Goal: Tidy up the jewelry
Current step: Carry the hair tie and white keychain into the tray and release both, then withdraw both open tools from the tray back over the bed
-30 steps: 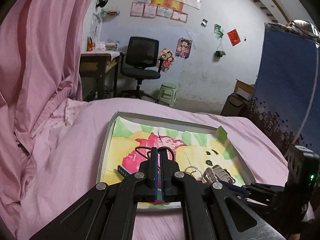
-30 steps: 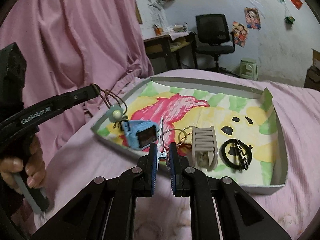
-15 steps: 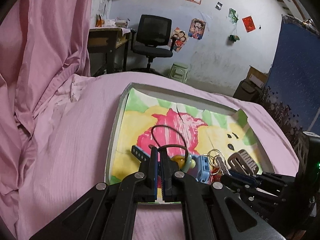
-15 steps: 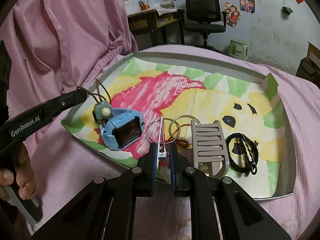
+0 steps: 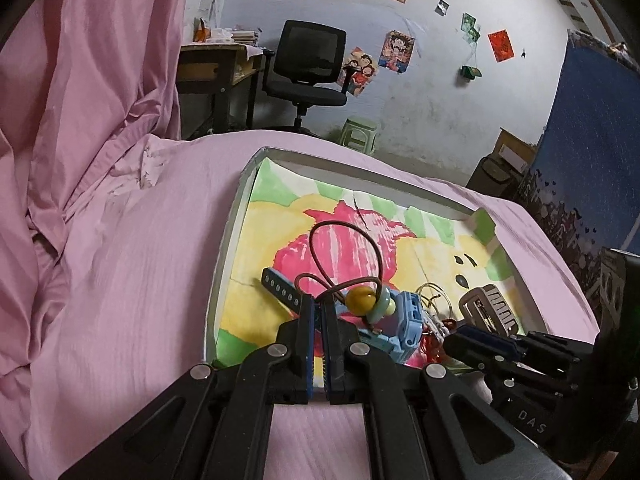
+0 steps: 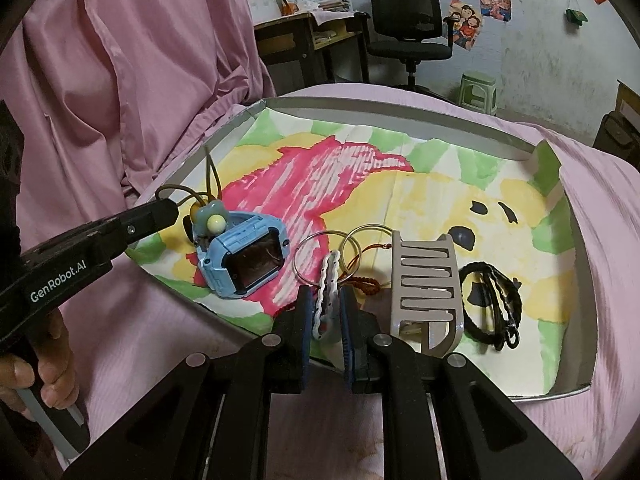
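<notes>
Pink bedsheet (image 5: 120, 280), tray (image 6: 400, 106) — left gripper (image 5: 318, 304) clenched on hair tie (image 5: 344, 248), right gripper (image 6: 326, 304) grasping white clip (image 6: 326, 296).

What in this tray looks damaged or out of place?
The painted paper lining of the grey tray has a tear near its far edge, and its green right corner is folded up. A blue child's smartwatch lies among hair ties and clips, not really jewelry.
</notes>
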Motion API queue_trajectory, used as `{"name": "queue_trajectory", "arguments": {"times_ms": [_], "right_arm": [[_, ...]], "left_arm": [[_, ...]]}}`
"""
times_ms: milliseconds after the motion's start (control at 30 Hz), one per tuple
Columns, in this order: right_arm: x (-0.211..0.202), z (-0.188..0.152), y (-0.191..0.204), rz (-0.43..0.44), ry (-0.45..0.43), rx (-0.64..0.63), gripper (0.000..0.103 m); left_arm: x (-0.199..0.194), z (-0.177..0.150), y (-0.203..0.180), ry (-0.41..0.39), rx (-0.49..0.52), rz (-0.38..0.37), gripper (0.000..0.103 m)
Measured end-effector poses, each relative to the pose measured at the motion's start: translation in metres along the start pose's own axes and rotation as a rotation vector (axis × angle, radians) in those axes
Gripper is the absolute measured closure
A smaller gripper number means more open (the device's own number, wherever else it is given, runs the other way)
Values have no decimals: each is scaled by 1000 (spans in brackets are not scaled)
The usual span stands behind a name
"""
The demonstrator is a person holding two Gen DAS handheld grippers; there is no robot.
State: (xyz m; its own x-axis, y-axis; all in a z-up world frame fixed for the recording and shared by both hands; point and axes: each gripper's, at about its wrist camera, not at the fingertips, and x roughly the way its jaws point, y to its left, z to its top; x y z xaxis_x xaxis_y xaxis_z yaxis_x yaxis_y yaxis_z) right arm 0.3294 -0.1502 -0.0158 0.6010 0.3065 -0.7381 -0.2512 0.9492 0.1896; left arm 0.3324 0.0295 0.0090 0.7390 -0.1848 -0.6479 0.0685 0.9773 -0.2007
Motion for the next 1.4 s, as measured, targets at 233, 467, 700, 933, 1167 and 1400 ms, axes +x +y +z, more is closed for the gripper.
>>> {"name": "queue_trajectory", "arguments": {"times_ms": [233,467,700,933,1167,1400], "right_arm": [[-21,-5,5,-15,-81,-29,77],[-52,-6,8,-40,-181,-45,70],[-85,-15,6,-41,-296,-28,50],[-120,-39,-5,-28,-422,23,25],[-145,-61,-9,-33,-513,24,1],[-160,-82,-8,-41,-552,12,1]], "left_arm": [[-9,-5,2,-24,-9,-19,96],[-30,-12,5,-94,-25,-36,60],[-60,-22,3,-187,-14,-43,34],[-90,-41,-4,-276,7,-41,13],[-118,-65,-15,-351,55,-26,0],[-136,-87,-20,-366,91,-27,0]]}}
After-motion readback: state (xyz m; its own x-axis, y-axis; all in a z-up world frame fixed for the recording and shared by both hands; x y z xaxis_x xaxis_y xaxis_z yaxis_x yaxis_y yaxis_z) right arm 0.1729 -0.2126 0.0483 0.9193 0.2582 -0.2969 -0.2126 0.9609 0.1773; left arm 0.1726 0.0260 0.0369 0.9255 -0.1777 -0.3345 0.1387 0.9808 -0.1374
